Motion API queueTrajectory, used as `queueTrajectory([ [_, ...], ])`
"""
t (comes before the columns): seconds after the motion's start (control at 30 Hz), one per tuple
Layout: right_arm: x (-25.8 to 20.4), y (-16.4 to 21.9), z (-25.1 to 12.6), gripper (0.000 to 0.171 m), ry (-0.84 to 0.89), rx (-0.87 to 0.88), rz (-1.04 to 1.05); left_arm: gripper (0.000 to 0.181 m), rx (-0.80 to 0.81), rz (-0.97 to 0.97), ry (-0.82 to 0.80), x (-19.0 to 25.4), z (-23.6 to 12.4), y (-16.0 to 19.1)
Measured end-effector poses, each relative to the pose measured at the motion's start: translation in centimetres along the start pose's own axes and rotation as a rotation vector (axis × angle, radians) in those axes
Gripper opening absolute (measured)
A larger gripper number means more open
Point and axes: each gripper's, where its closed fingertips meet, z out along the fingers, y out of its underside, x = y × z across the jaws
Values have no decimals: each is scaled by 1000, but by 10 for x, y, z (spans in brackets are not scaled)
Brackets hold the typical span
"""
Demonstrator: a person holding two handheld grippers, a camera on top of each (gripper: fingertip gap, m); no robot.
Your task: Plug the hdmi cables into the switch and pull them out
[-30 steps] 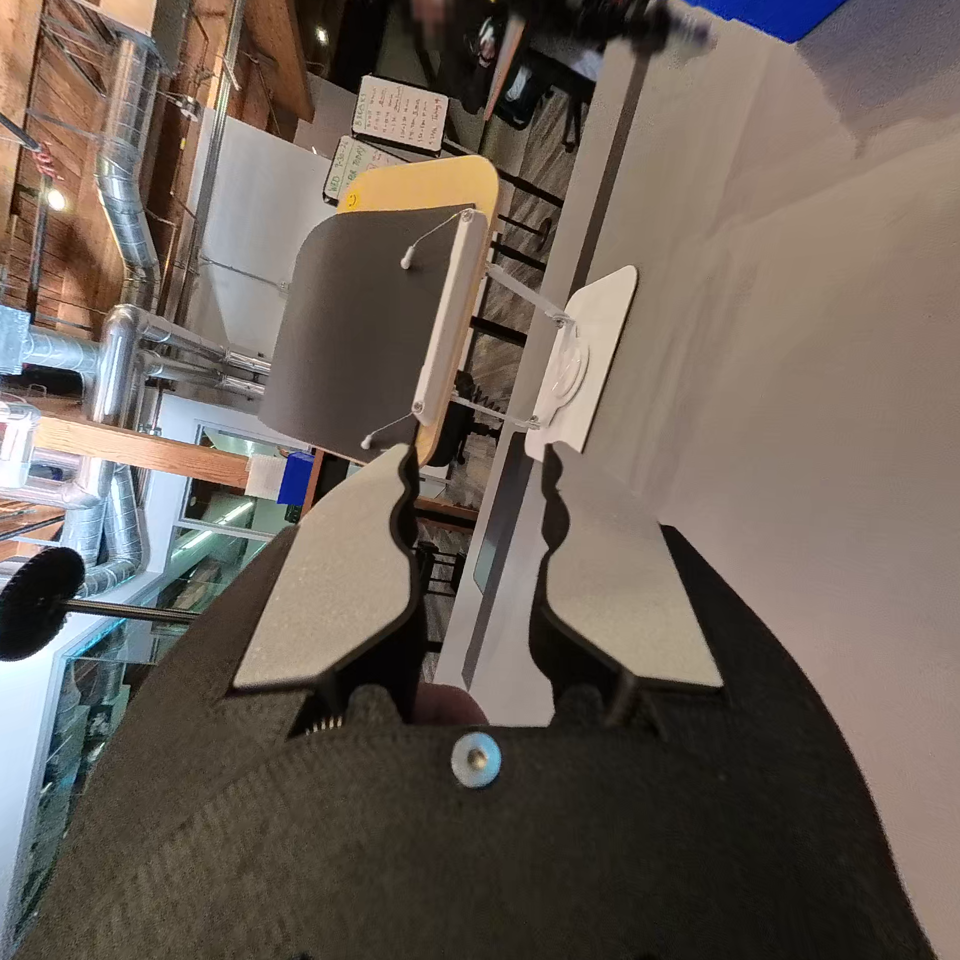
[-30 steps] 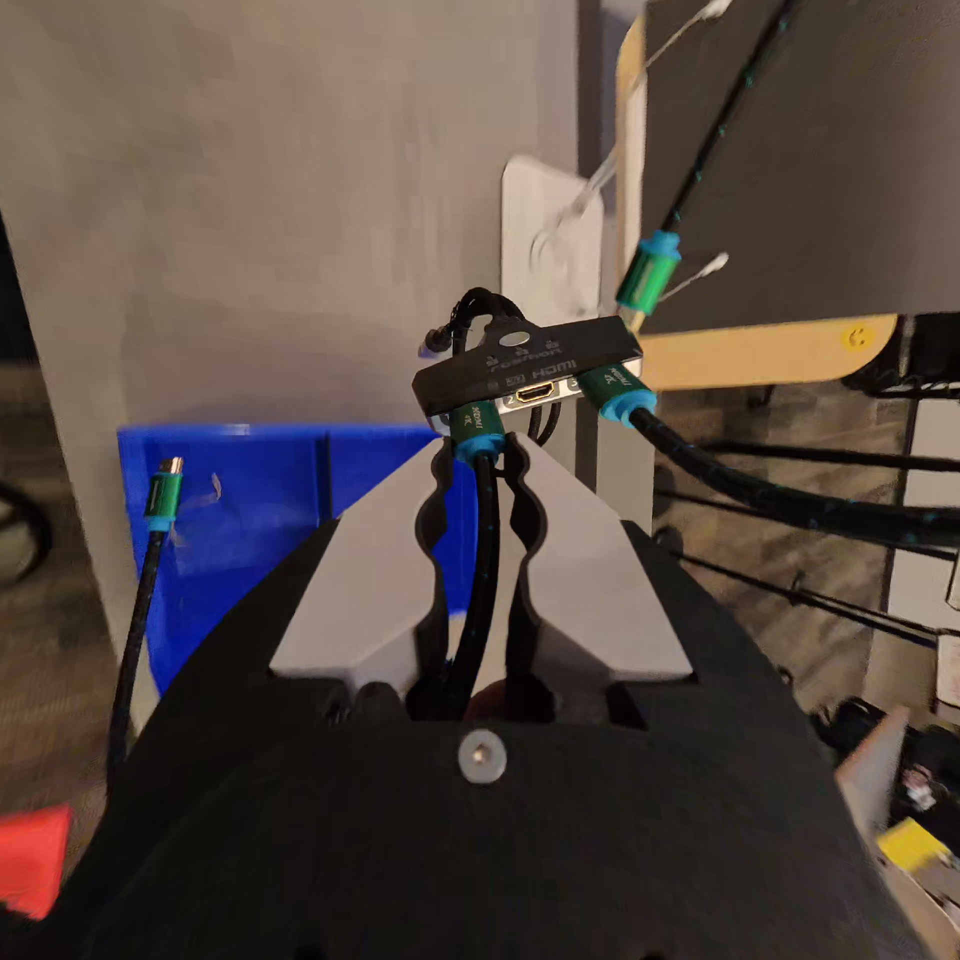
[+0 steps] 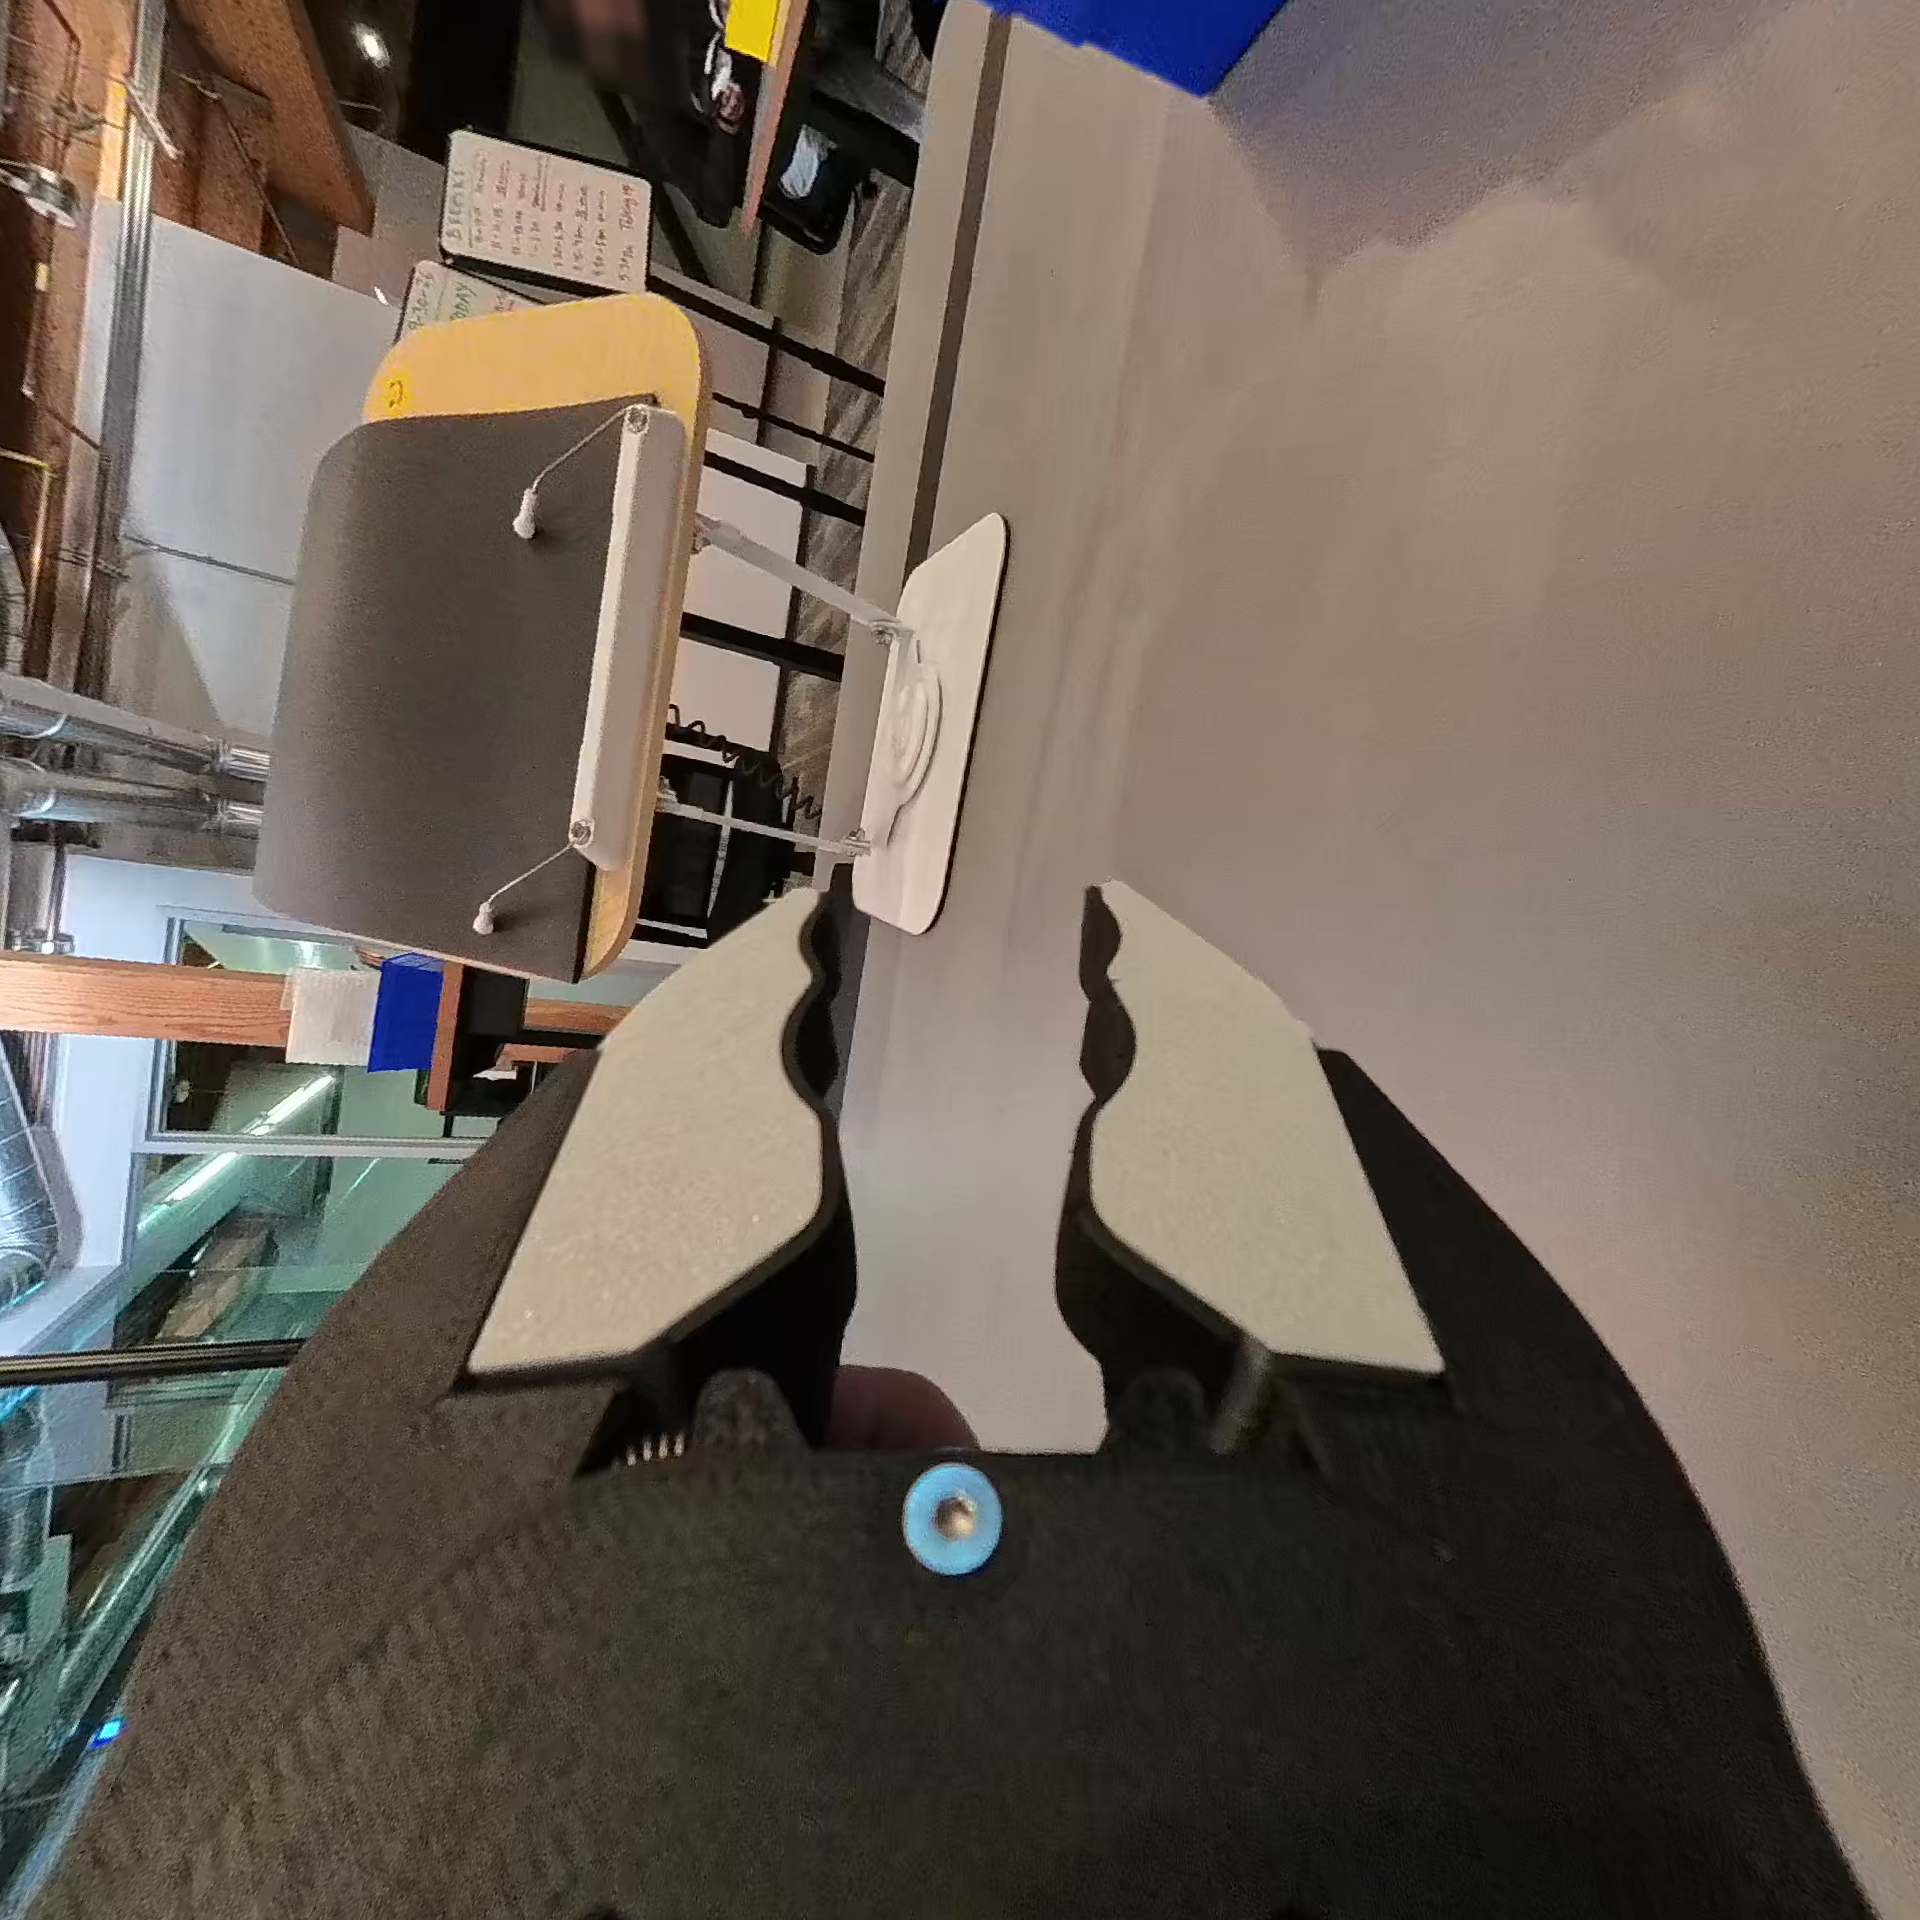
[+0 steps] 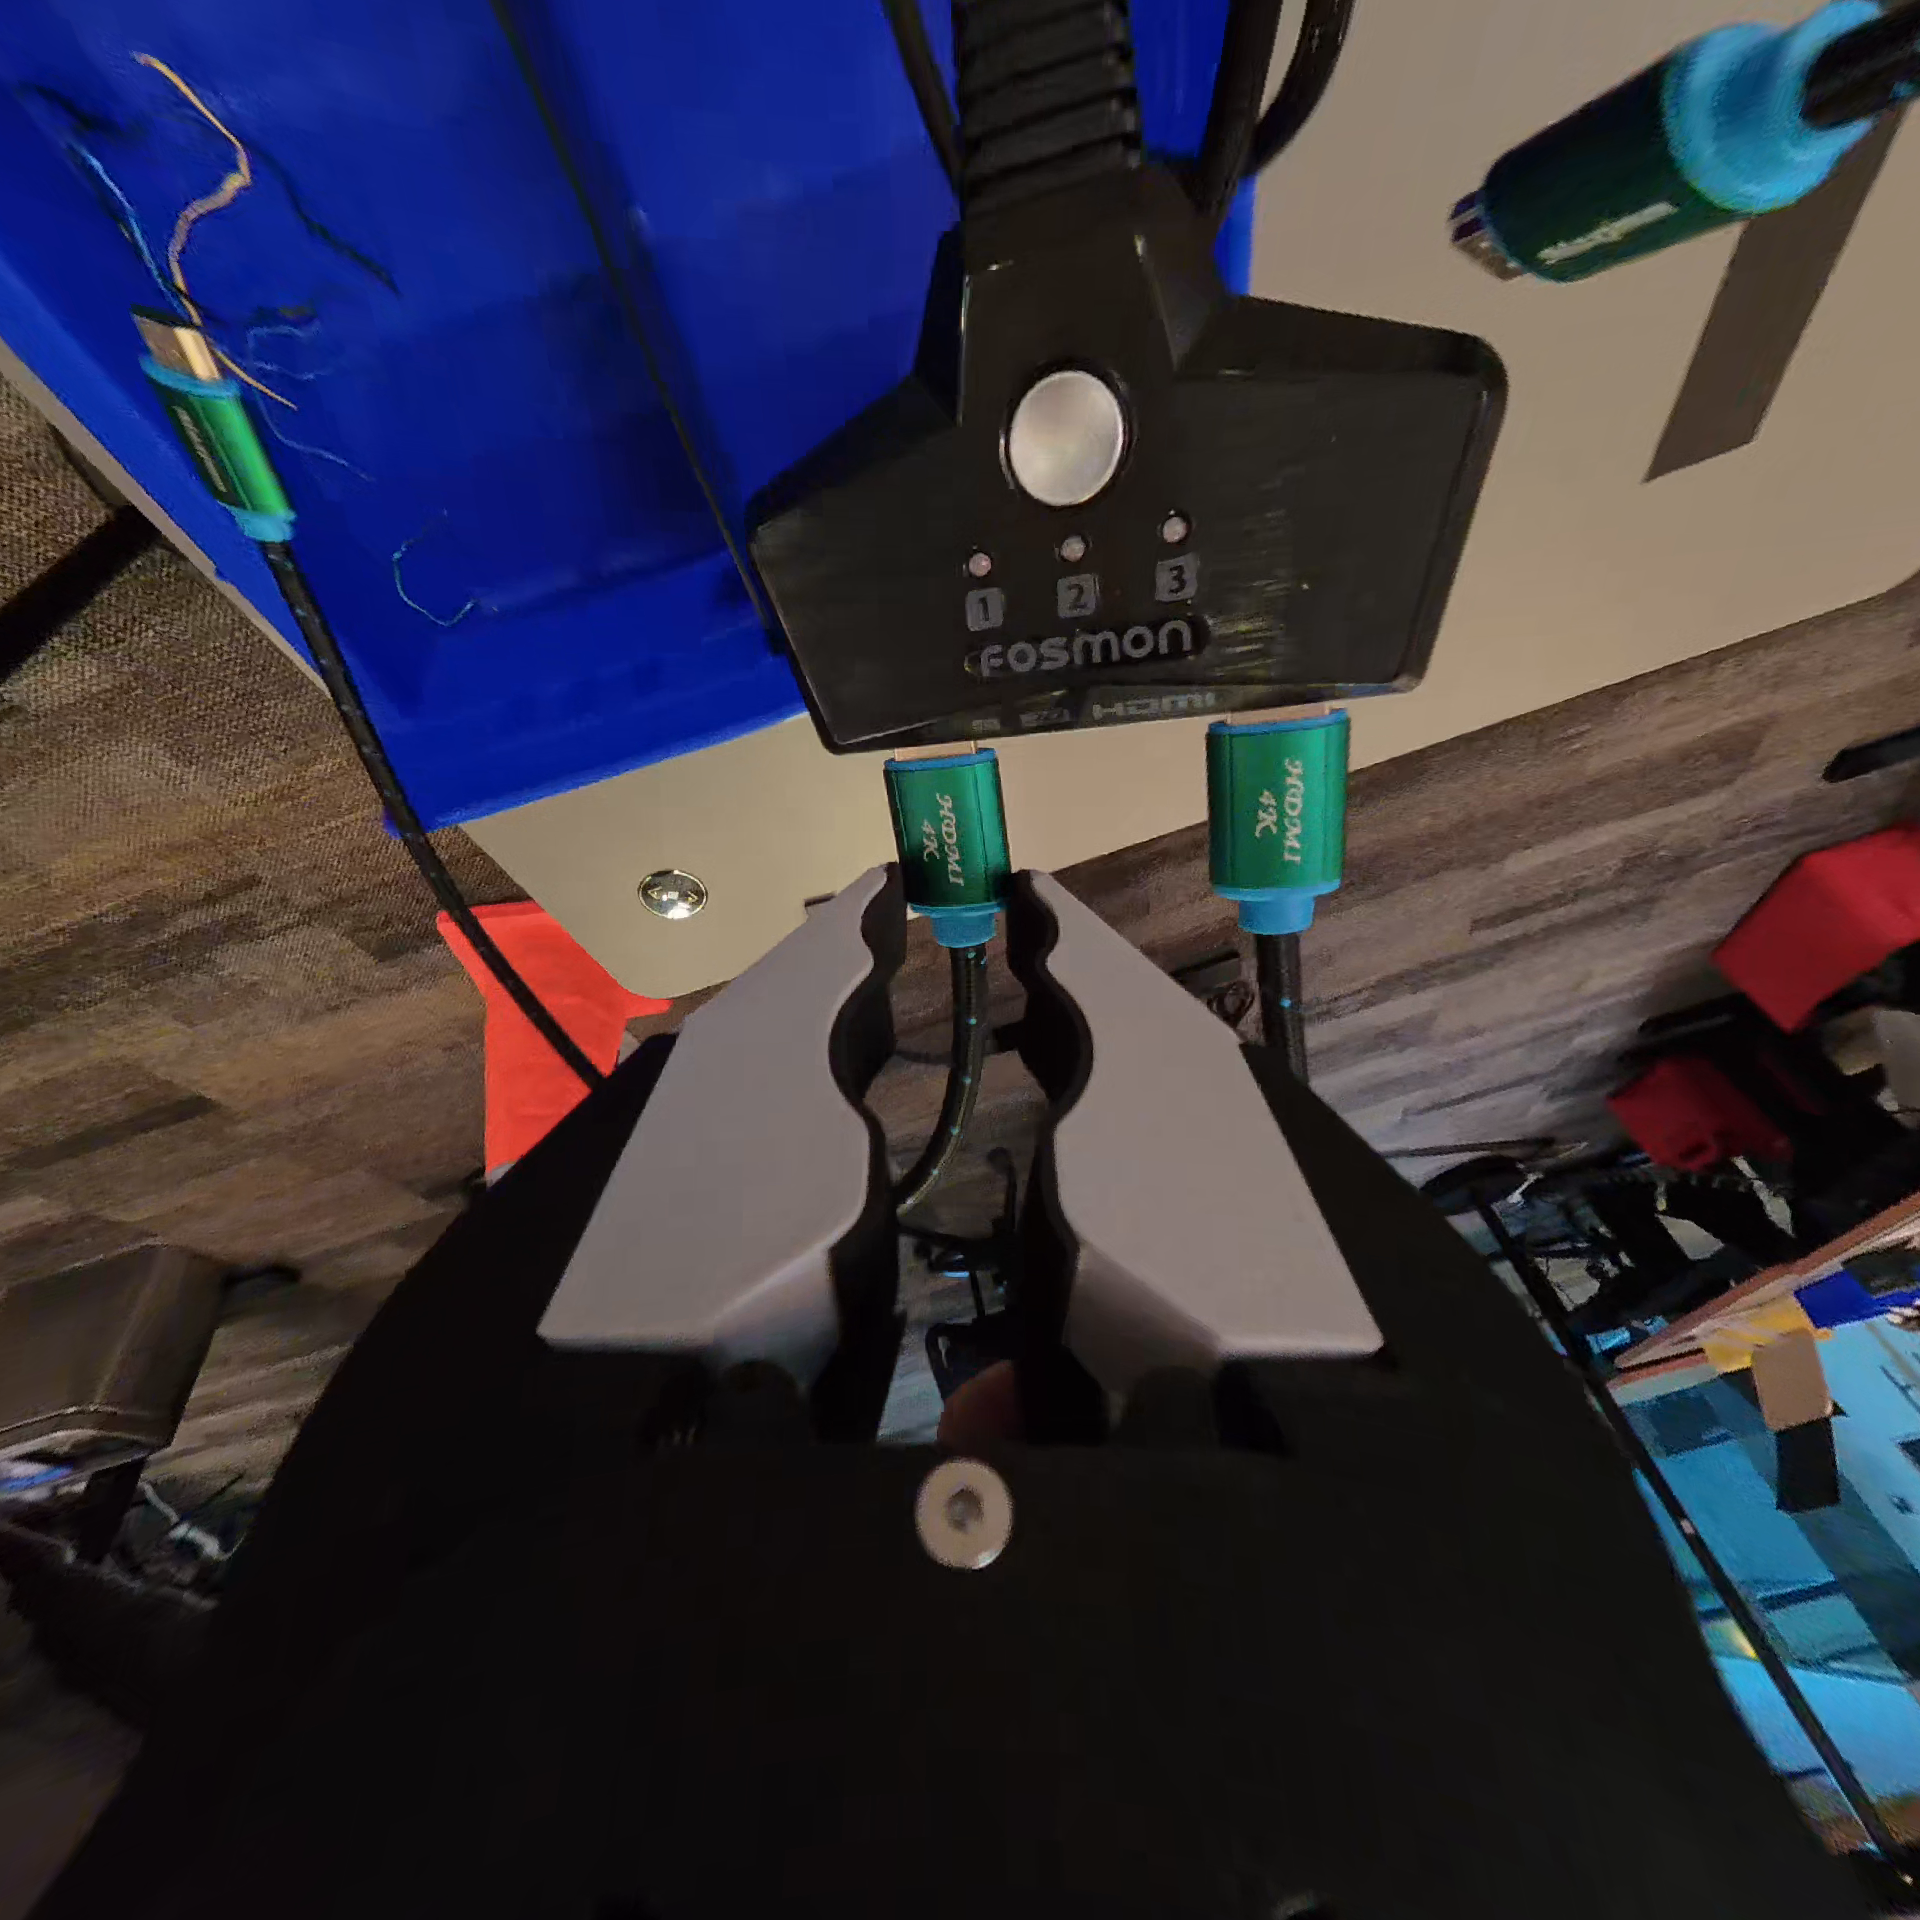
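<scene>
In the right wrist view, the black HDMI switch (image 4: 1247, 520) hangs just ahead, its top face with a round silver button towards me. Two green HDMI plugs sit in its near edge: the left plug (image 4: 945, 821) and the right plug (image 4: 1276, 821). My right gripper (image 4: 956, 878) is shut on the lower end of the left plug, and its cable runs back between the fingers. Two loose green plugs hang free, one at the left (image 4: 213, 436) and one at the top right (image 4: 1662, 177). My left gripper (image 3: 961, 894) is open and empty over the grey table (image 3: 1455, 831).
A blue bin (image 4: 468, 416) stands behind the switch and also shows in the left wrist view (image 3: 1122, 31). A white stand base (image 3: 940, 727) lies at the table edge and carries a dark panel (image 3: 447, 686). Red boxes (image 4: 1818, 925) and clutter are on the floor. The tips of one gripper are about 50 cm away from the tips of the other.
The right gripper has swung with the switch: it is now seen from above and much nearer, over the blue bin. The left gripper has shifted slightly towards the stand and stays open.
</scene>
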Motion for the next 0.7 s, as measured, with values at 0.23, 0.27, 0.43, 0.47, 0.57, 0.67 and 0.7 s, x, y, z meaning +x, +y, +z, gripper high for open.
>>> queueTrajectory([
  [0.23, 0, 1, 19, 17, -22, 91, 37, 43, -2, 14, 19, 8, 2, 1],
  [0.27, 0, 0, 14, 17, -19, 123, 42, 43, -3, 13, 23, 9, 2, 1],
  [0.43, 7, 1, -27, 17, 62, 228, 49, 43, -3, 13, 32, 12, 5, 2],
  [0.47, 9, 1, -38, 16, 84, 251, 52, 43, -3, 16, 30, 12, 6, 1],
  [0.57, 16, -2, -66, 16, 156, 314, 51, 43, -1, 14, 34, 14, 5, 0],
  [0.67, 19, -1, -87, 16, 214, 354, 50, 43, 1, 18, 32, 15, 4, 0],
  [0.7, 20, -1, -94, 16, 234, 371, 51, 43, 2, 17, 32, 15, 4, 0],
])
